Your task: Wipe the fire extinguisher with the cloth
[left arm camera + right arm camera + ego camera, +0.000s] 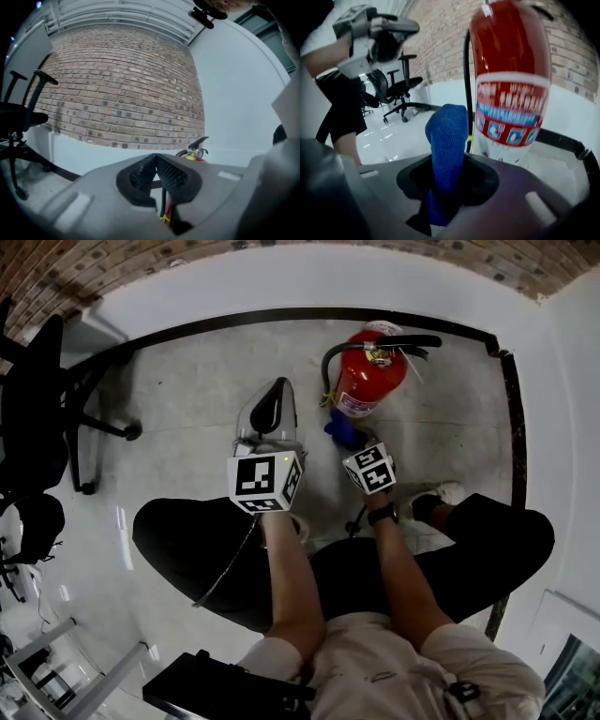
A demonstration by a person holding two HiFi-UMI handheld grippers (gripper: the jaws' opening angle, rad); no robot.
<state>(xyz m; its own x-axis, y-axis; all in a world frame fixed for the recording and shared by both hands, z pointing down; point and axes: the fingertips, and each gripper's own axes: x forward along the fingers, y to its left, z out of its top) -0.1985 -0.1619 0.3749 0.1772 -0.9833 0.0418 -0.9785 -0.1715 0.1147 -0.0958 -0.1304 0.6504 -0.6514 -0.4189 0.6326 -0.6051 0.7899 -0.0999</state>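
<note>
Right hand-held gripper [447, 183] is clamping the blue cloth [446, 140] just beside the fire extinguisher [511, 84]; left hand-held gripper [156, 176] is clenched on nothing.

A pale grey glossy floor [187, 390] is edged by a black skirting strip [234, 319], and on it are stood a red cylindrical metal fire extinguisher [368, 381] near that strip, a black wheeled office chair [47, 399] well apart from it, and a white shoe [452, 491].

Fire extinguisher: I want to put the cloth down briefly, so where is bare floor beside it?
Bare floor lies left of the fire extinguisher, out to the office chair, and right of it toward the wall. Crowded just before it: right gripper, blue cloth, shoe.
</note>
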